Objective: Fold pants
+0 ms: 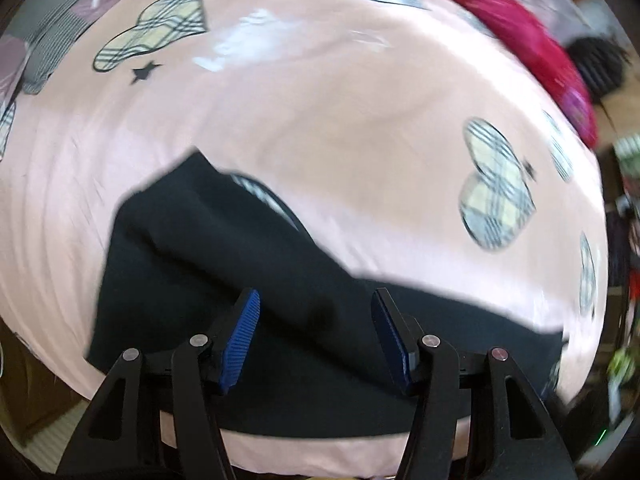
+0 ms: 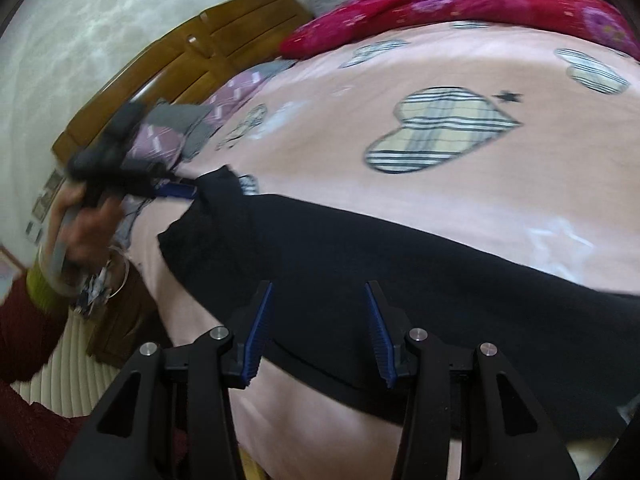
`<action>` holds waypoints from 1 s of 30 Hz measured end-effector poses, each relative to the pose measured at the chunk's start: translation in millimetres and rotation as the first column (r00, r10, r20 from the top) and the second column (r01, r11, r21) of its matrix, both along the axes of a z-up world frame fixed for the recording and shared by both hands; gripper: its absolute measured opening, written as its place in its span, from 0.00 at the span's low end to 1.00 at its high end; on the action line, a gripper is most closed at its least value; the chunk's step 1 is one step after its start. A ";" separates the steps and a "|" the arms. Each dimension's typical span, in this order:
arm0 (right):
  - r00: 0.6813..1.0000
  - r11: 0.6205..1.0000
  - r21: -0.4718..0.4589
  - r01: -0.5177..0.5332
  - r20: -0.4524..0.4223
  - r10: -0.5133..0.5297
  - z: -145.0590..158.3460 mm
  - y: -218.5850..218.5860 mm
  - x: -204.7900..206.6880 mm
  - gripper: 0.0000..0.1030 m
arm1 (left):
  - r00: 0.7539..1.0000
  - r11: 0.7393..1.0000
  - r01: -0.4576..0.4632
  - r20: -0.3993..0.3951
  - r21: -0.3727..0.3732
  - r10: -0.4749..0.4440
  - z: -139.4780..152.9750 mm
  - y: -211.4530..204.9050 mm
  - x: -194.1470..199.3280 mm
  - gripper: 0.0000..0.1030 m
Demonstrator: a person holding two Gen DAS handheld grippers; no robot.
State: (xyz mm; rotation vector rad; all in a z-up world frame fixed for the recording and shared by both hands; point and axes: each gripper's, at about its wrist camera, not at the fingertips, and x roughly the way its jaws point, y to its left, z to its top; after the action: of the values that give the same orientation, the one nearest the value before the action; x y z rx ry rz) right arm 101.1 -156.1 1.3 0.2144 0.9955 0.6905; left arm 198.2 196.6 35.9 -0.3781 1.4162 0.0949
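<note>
Black pants (image 1: 224,280) lie in a long band on the pink bed sheet (image 1: 320,128). In the left wrist view my left gripper (image 1: 315,298) hovers over the pants, open, with nothing between its blue pads (image 1: 240,340). In the right wrist view the pants (image 2: 400,272) stretch from mid-left to the right edge. My right gripper (image 2: 319,286) is open above their near edge, and nothing sits between its fingers. The left gripper (image 2: 176,190) also shows there, in a person's hand (image 2: 86,228), beside the crumpled far-left end of the pants.
A red flowered quilt (image 2: 460,4) lies bunched along the far side of the bed. A grey and purple pillow (image 2: 180,128) rests against the wooden headboard (image 2: 192,56). The sheet carries plaid heart prints (image 2: 436,128). The bed's near edge drops to a ribbed floor mat (image 2: 72,372).
</note>
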 end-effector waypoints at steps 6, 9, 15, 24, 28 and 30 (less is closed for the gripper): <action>0.989 0.989 -0.019 -0.148 -0.025 0.147 -12.2 63.2 12.9 0.47 | 0.969 0.997 -0.072 -0.234 0.042 0.080 -47.3 27.5 58.5 0.64; 0.979 0.980 -0.024 -0.197 -0.051 0.196 -22.9 83.3 19.2 0.47 | 0.951 0.996 -0.062 -0.300 0.067 0.080 -69.4 29.6 70.0 0.64; 0.961 0.964 -0.053 -0.262 -0.105 0.256 -45.9 107.7 32.1 0.47 | 0.936 0.990 0.048 -0.352 0.129 0.001 -97.2 16.0 72.5 0.65; 0.943 0.942 -0.076 -0.326 -0.096 0.318 -52.9 128.7 29.7 0.07 | 0.983 0.988 0.059 -0.179 0.145 -0.032 -66.3 29.0 27.3 0.10; 0.948 0.944 -0.084 -0.318 -0.057 0.314 -44.0 126.3 23.6 0.07 | 0.997 0.998 -0.010 -0.080 0.061 0.015 -42.7 45.0 -12.4 0.05; 0.951 0.947 -0.081 -0.310 -0.032 0.308 -34.4 121.7 20.5 0.06 | 0.999 0.999 -0.041 -0.029 0.005 0.041 -30.5 48.7 -36.3 0.05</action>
State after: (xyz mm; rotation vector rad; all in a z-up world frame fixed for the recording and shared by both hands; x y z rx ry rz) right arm 121.6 -34.3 -33.0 -0.0126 1.0860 0.9304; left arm 161.9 245.3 5.3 -0.4036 1.4368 0.1369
